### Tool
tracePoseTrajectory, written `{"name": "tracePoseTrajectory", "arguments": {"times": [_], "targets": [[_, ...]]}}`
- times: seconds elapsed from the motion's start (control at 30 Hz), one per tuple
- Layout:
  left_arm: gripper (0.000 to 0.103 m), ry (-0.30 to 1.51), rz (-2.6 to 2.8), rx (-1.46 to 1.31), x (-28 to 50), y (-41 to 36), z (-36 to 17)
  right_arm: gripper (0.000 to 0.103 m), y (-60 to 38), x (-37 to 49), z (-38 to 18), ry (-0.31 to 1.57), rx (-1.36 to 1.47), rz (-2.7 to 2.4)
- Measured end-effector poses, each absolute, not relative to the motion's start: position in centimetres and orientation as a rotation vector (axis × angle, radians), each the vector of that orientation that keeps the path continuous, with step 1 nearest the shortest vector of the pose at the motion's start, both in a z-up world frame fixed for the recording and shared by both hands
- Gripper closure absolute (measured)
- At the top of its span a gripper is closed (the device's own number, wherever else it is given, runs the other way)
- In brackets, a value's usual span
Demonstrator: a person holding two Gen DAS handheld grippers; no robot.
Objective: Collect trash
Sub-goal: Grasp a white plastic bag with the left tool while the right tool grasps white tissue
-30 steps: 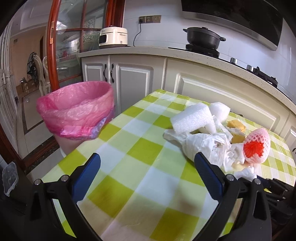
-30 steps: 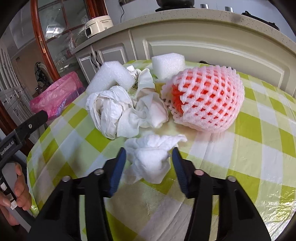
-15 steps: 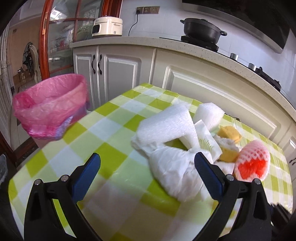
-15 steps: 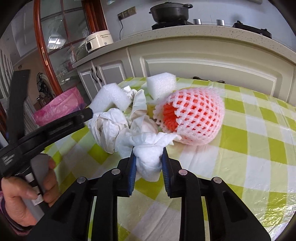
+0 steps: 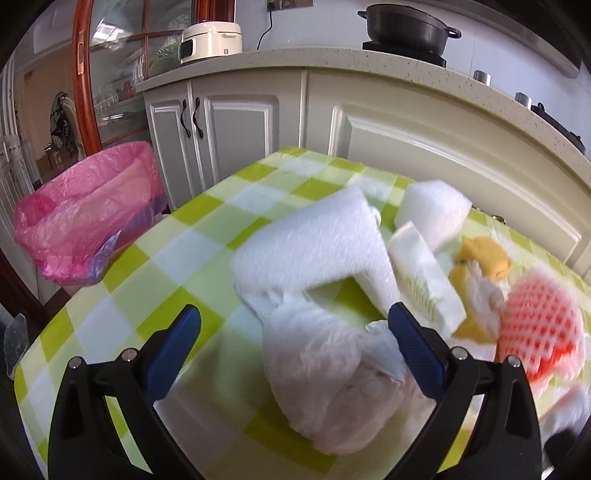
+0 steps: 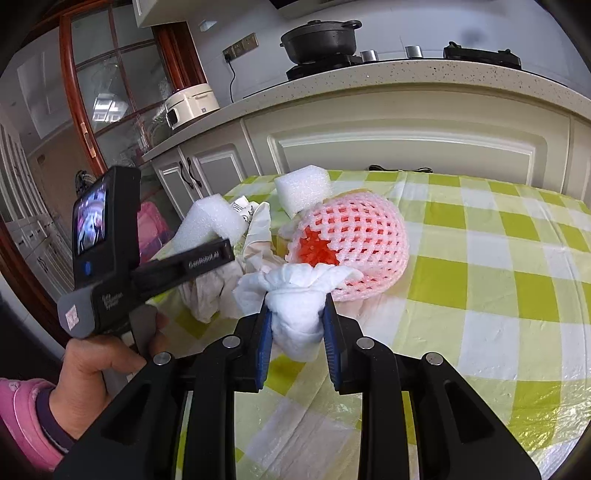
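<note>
The right gripper [image 6: 297,325] is pinching a wad of white tissue [image 6: 295,317] between its blue pads, holding it just above the checked tablecloth [image 6: 498,295], in front of the pink foam fruit net [image 6: 354,240]. The left gripper [image 5: 295,347] is hanging with its jaws wide, a crumpled white bag [image 5: 332,369] lying between them, possibly brushing the right finger; blur is making that hard to judge. The pink-lined bin [image 5: 88,210] is standing off the table's left edge.

Black pot [image 5: 405,23] + rice cooker [image 5: 210,40] on kitchen counter [image 5: 369,61].
</note>
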State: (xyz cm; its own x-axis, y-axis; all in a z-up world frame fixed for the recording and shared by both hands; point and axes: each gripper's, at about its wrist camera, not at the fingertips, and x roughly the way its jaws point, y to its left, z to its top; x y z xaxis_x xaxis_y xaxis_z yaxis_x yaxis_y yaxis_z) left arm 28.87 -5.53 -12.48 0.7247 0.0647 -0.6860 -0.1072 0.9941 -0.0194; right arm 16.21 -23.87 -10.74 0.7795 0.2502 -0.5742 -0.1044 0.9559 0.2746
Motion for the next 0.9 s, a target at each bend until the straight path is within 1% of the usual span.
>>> {"name": "tracePoseTrajectory", "arguments": {"times": [0.13, 0.2, 0.27, 0.3, 0.37, 0.43, 0.47, 0.6, 0.7, 0.9], "targets": [[0.005, 0.797, 0.093, -0.04, 27.3, -4.1, -13.2, 0.078, -23.6, 16.2, -10.8, 0.652, 0.241, 0.202], [0.011, 0.836, 0.08, -0.065, 26.6, -3.1, -14.0, 0.078, -23.3, 16.2, -10.8, 0.654, 0.239, 0.206], [0.013, 0.875, 0.077, -0.083, 25.8, -2.0, -14.7, 0.078, -23.0, 16.2, -10.7, 0.653, 0.234, 0.209], [0.017, 0.879, 0.071, -0.1, 25.3, -1.4, -14.8, 0.078, -22.9, 16.3, -10.5, 0.652, 0.231, 0.211], [0.022, 0.862, 0.078, -0.105, 24.6, -0.6, -14.7, 0.078, -22.5, 16.2, -10.3, 0.651, 0.224, 0.217], [0.029, 0.849, 0.073, -0.095, 24.1, -0.1, -14.4, 0.078, -22.0, 16.2, -10.2, 0.651, 0.215, 0.221], [0.037, 0.846, 0.065, -0.093, 23.9, 0.1, -14.3, 0.078, -21.7, 16.2, -10.1, 0.651, 0.21, 0.228], [0.051, 0.797, 0.058, -0.073, 22.9, 0.9, -13.4, 0.078, -20.3, 16.0, -9.7, 0.646, 0.186, 0.248], [0.055, 0.759, 0.055, -0.064, 21.9, 1.5, -12.5, 0.078, -19.4, 15.8, -9.4, 0.64, 0.171, 0.258], [0.057, 0.684, 0.051, -0.048, 19.1, 3.0, -10.3, 0.078, -17.6, 15.0, -8.3, 0.621, 0.138, 0.281]]}}
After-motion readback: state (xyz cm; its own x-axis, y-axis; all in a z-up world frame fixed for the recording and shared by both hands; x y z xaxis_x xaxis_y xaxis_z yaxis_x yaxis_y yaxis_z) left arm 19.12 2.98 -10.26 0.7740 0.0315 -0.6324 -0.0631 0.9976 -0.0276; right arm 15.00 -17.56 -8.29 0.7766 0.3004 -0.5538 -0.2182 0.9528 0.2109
